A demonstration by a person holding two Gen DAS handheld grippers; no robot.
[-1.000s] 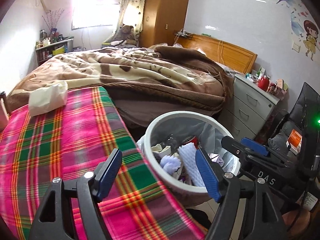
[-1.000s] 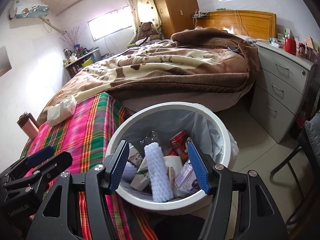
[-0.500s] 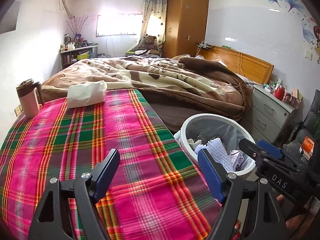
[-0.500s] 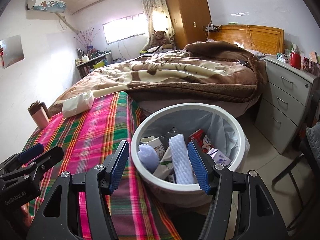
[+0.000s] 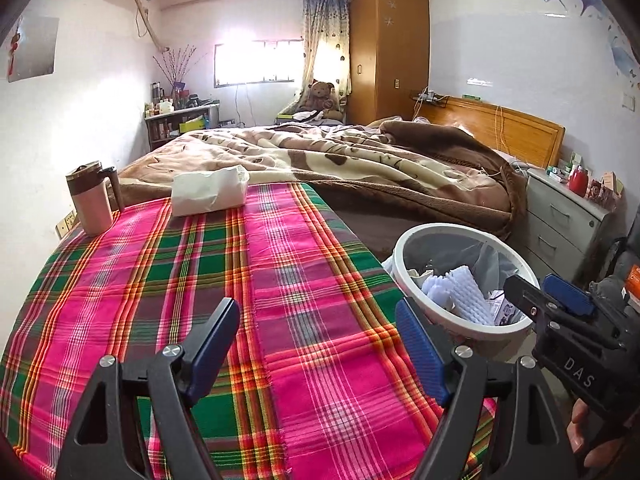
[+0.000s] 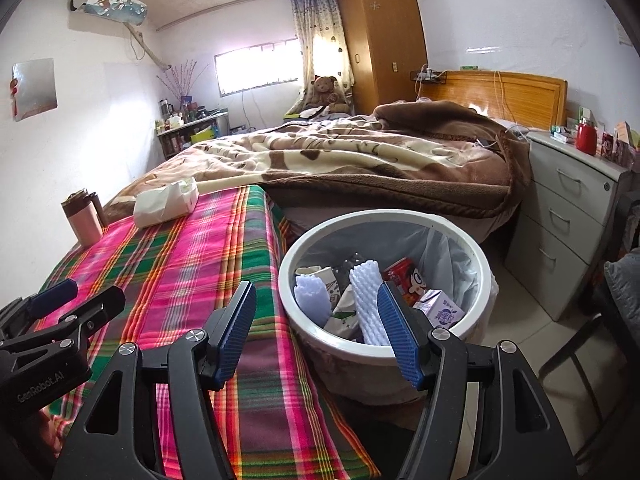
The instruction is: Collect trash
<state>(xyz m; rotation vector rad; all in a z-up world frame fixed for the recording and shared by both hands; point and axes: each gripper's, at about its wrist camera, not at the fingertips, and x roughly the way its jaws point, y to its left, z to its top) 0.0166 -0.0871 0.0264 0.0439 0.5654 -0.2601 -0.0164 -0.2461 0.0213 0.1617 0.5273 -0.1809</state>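
- You're holding the left gripper (image 5: 318,344) over the plaid tablecloth (image 5: 168,280), jaws spread wide, nothing between the pads.
- Your right gripper (image 6: 316,328) is hanging at the near rim of the trash bin (image 6: 476,256), jaws opening, empty; the right pad is sitting in front of the rim, the left pad over the cloth edge.
- The bin is standing on the floor just beside the table's right edge, between the table and the bed (image 6: 360,160).
- Trash is already lying inside the bin: white foam netting (image 6: 366,292) right behind your right pad, a pale purple foam piece (image 6: 312,294) left of it, a red carton (image 6: 404,272) and a purple carton (image 6: 440,312) toward the bin's right side.
- From the left wrist view the bin (image 5: 404,248) is sitting right of the gripper, apart from it, with the right gripper (image 5: 548,300) just at its near-right rim.
- A tissue pack (image 5: 210,190) and a pink mug (image 5: 90,204) are sitting on the table's far end, well away from the bin and both grippers.
- Your fingers (image 5: 580,432) are showing under the right gripper.
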